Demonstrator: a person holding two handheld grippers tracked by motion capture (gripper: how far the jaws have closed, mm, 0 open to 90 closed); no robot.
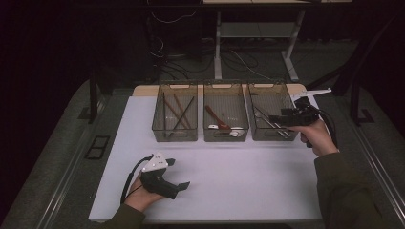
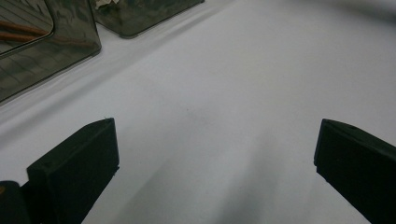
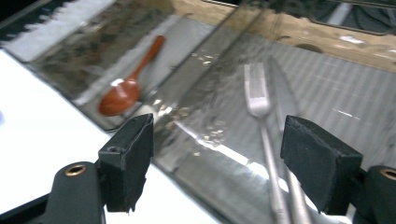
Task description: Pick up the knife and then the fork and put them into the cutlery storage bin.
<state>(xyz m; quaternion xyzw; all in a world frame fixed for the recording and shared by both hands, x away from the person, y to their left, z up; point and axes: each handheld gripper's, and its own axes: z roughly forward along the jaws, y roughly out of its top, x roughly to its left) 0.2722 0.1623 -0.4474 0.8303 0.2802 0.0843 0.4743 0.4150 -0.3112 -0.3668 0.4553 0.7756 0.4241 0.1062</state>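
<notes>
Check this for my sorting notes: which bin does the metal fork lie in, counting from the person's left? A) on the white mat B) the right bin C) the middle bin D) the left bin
B: the fork lies in the right bin, under the open right gripper; the middle bin holds a brown spoon.

At mid-frame a silver-grey fork (image 3: 259,100) lies in a smoky translucent grey bin (image 1: 272,112); upper left, a reddish-brown spoon (image 3: 126,91) shows. The table (image 1: 229,171) is plain white, the right gripper (image 3: 217,161) black, and the left bin's sticks (image 1: 179,112) look brown, though dim.
</notes>
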